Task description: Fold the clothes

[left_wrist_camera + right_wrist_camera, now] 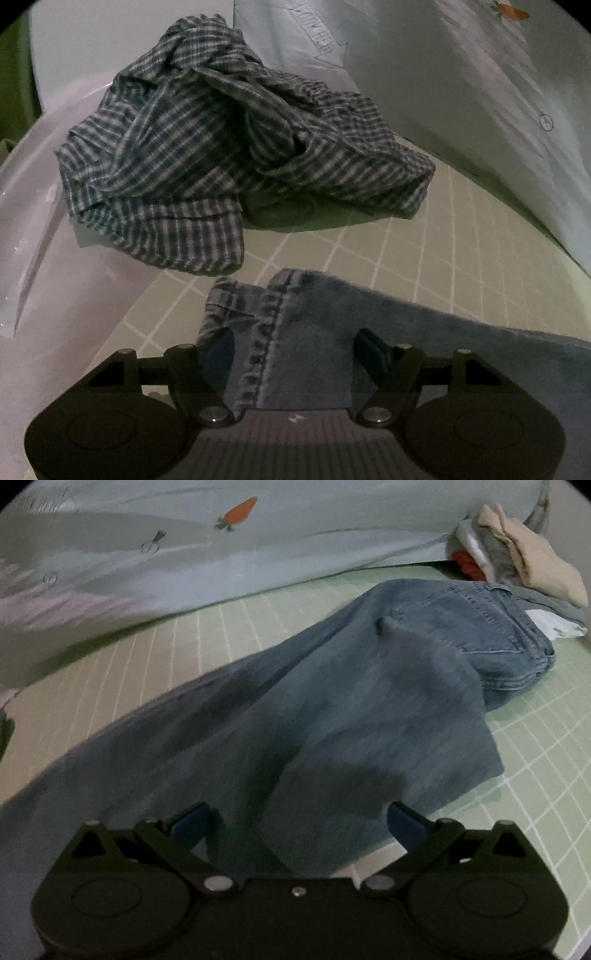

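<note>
A green gridded mat (535, 760) carries a pair of blue jeans (332, 701) stretched across it, waistband at the far end. The right gripper (299, 821) has its fingers spread, with a denim leg lying between them. The left gripper (293, 341), fingers likewise spread, straddles the hem of the jeans (280, 332). Just beyond that hem sits a crumpled plaid shirt (221, 147). Near the waistband lies a small pile of clothes (517, 565).
</note>
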Motion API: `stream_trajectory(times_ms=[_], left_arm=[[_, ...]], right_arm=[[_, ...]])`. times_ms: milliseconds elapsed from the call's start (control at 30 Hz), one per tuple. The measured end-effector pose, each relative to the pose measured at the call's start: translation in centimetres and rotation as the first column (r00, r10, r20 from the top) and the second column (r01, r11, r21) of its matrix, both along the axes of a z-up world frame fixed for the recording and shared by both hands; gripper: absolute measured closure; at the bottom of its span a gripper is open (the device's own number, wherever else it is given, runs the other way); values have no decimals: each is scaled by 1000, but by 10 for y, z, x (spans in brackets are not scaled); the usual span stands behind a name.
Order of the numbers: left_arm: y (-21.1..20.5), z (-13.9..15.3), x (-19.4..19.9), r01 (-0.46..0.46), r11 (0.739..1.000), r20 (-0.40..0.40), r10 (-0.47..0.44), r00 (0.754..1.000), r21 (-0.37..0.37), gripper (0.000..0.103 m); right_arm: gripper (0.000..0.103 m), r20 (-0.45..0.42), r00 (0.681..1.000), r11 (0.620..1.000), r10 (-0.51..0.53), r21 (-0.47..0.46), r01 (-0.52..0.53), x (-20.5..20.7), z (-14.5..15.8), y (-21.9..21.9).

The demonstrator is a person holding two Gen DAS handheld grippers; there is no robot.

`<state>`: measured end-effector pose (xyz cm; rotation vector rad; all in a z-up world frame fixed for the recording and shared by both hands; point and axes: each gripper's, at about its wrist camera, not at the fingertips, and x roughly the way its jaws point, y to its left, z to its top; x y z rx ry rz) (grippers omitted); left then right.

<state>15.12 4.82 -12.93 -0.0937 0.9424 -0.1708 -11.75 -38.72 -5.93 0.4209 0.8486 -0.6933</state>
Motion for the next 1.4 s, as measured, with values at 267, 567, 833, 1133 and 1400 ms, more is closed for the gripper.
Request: stream_trajectory(times_ms=[267, 567, 833, 1133, 1400], left_arm=[[1, 26, -10, -73, 996, 47, 71, 996, 46, 93], [49, 29, -3, -245, 965, -7, 247, 969, 92, 83], [40, 34, -21, -230, 972, -23, 232, 973, 53, 24], [6, 45, -48, -126, 990, 4, 126, 992, 63, 11], [-45, 59, -95, -26, 998, 19, 25, 1000, 61, 10]], right_arm=[[0, -4, 1000, 1000, 5, 5, -5, 0, -3, 7], [0, 20, 1000, 1000, 12, 9, -12, -10, -1, 9], [0, 78, 993, 995, -86, 60, 81, -26, 1, -10], [0, 151, 970, 980, -189, 94, 176, -63, 10, -37], [0, 235, 903, 930, -360, 163, 328, -119, 11, -112]])
